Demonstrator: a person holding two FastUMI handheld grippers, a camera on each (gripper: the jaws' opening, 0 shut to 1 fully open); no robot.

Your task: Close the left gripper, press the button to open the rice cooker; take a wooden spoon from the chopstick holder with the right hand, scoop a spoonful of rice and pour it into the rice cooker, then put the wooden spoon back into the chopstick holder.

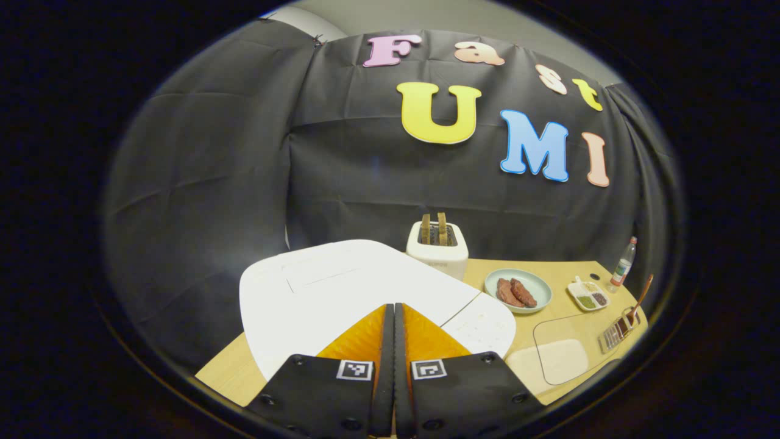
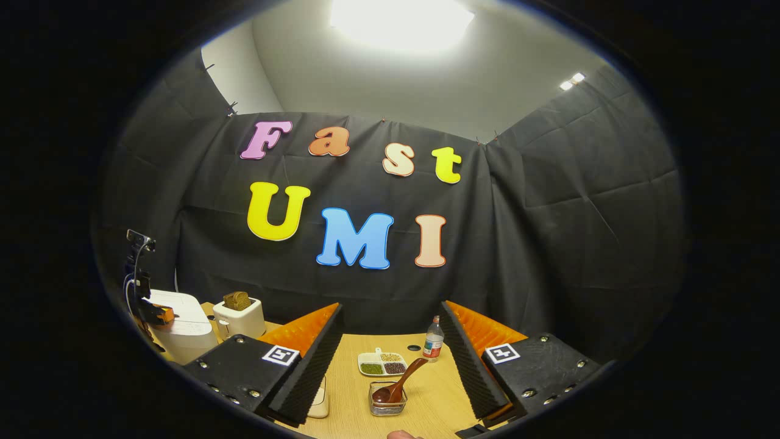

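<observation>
My left gripper (image 1: 393, 310) is shut with nothing between its fingers, its tips just over the closed lid of the white rice cooker (image 1: 341, 283), close to the control panel (image 1: 481, 324). In the right gripper view this gripper (image 2: 159, 315) sits at the cooker (image 2: 183, 329) on the far left. My right gripper (image 2: 391, 306) is open and empty, hanging above the table. Below it stands the small chopstick holder (image 2: 387, 399) with the wooden spoon (image 2: 403, 379) leaning in it. Holder (image 1: 616, 330) and spoon (image 1: 641, 297) also lie at the far right of the left gripper view. A clear box of rice (image 1: 563, 356) sits beside the cooker.
A white toaster (image 1: 437, 245) with bread stands behind the cooker. A plate (image 1: 537, 286) of meat patties, a divided seasoning dish (image 2: 382, 364) and a small bottle (image 2: 433, 339) sit on the wooden table (image 2: 426, 396). Black cloth walls close the back and sides.
</observation>
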